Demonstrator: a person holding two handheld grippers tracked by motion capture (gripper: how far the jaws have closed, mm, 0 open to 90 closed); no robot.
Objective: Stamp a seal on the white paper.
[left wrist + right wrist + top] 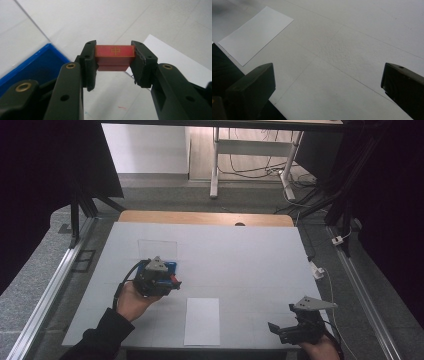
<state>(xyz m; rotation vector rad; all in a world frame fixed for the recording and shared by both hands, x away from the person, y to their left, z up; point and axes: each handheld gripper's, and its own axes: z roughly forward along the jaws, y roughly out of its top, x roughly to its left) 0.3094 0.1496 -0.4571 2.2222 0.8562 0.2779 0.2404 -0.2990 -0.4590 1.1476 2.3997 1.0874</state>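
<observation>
My left tongs (113,65) pinch the red block (114,57) by its ends — lifted clear of the blue tray (30,67) — while my right tongs (328,82) wait agape over the counter (352,45).

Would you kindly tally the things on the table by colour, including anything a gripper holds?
Red: 1, the block clamped in the left gripper
Blue: 1, the tray
White: 1, the sheet of paper
Clear: 1, the lid
Total: 4
</observation>
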